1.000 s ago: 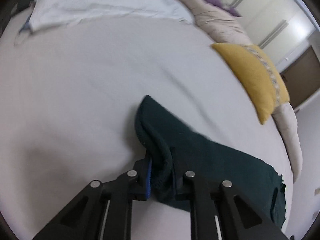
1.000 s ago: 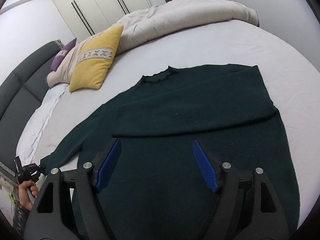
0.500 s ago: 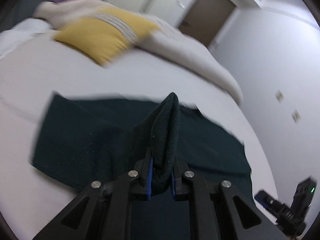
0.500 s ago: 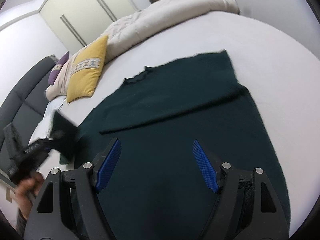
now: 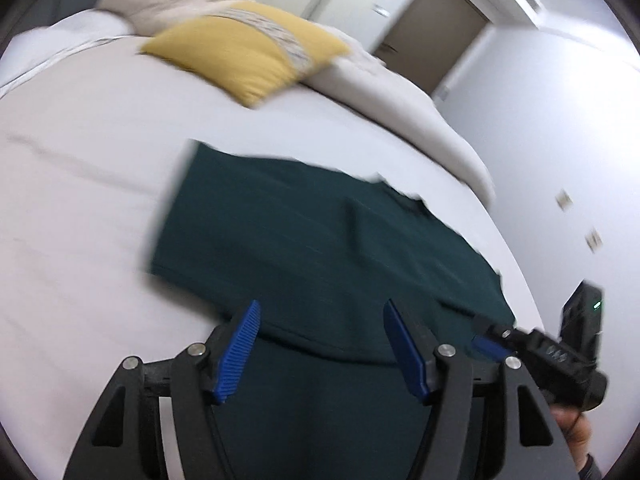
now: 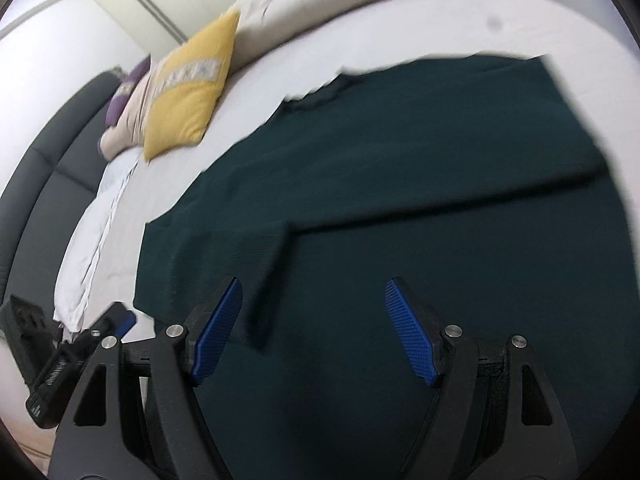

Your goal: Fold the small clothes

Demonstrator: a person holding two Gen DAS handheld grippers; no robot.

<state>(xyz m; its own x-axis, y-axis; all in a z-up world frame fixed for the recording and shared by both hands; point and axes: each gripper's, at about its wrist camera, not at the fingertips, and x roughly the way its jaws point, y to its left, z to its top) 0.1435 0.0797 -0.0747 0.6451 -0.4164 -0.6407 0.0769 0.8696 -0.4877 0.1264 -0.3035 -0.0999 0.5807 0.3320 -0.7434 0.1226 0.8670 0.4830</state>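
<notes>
A dark green sweater (image 5: 320, 248) lies flat on the white bed (image 5: 80, 184), both sleeves folded across its body. It also fills the right wrist view (image 6: 420, 200), with the left sleeve's cuff end (image 6: 264, 264) lying over the body. My left gripper (image 5: 320, 348) is open and empty just above the sweater's near part. My right gripper (image 6: 312, 332) is open and empty above the sweater's lower half. The right gripper shows at the left wrist view's right edge (image 5: 496, 344), and the left gripper at the right wrist view's lower left (image 6: 116, 324).
A yellow cushion (image 5: 248, 56) and a beige duvet (image 5: 400, 92) lie along the far side of the bed. A purple pillow (image 6: 124, 96) and a dark grey headboard (image 6: 48, 168) are at the left. A brown door (image 5: 432, 24) stands beyond.
My left gripper carried the left sleeve over the sweater's body, then opened and let it go. The right gripper moved closer over the sweater and stayed open.
</notes>
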